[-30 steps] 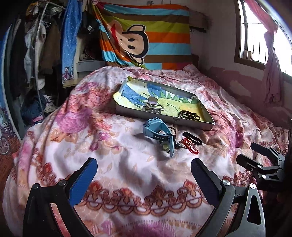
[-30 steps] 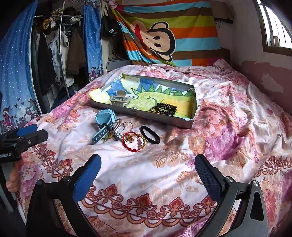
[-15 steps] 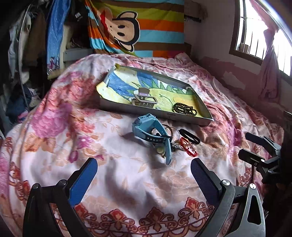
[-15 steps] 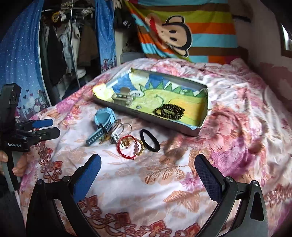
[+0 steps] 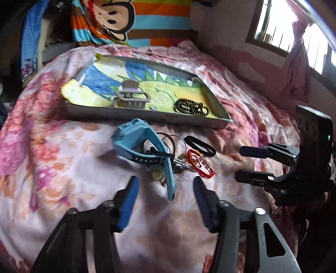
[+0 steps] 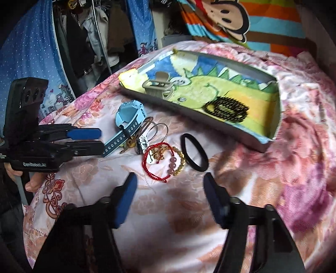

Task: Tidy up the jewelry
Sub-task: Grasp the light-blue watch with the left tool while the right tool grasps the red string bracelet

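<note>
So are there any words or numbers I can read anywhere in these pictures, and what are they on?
"GenRobot.AI", white letters, a bit blurred, on the black body of the left tool, seen from the right wrist camera.
A small mark on the near wall of the tray: too small to read.
Blue watch: face turned away, no numbers readable.
Monkey blanket: a picture only, no words.

Both grippers (image 5: pixel 166 187) (image 6: pixel 170 184) half-closed (empty)
</note>
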`<state>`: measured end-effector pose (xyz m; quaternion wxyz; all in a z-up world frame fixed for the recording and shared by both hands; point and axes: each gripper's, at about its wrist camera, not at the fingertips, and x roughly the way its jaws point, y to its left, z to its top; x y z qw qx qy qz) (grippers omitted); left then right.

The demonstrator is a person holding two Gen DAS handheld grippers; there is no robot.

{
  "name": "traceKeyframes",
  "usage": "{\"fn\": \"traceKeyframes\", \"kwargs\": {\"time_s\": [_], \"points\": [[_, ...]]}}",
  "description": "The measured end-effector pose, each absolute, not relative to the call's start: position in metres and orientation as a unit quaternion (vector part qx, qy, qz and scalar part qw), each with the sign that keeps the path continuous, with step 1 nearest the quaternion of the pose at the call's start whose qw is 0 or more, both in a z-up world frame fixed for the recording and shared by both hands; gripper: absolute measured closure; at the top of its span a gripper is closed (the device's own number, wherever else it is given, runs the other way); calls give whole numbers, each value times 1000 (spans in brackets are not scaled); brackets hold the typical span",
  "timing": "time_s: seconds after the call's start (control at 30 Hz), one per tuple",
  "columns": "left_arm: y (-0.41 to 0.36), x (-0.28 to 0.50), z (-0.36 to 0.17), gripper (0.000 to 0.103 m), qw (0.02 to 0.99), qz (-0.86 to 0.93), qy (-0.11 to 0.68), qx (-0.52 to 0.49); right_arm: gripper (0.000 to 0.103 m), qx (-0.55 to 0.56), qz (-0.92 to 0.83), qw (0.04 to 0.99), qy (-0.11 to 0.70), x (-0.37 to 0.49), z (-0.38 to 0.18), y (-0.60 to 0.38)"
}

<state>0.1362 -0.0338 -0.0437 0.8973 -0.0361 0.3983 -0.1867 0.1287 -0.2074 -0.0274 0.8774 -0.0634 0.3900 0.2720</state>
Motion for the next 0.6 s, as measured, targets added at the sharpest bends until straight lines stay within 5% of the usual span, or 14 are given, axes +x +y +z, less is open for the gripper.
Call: {"fn": "traceKeyframes", "kwargs": {"time_s": [0.37, 0.6], "points": [[-31, 145, -56, 91, 887, -185, 422, -44, 76, -124, 317, 847, 410, 138, -46, -163], [-34, 142, -54, 99, 893, -178, 412, -33, 99, -123, 310, 849, 411, 139, -50, -161]]}}
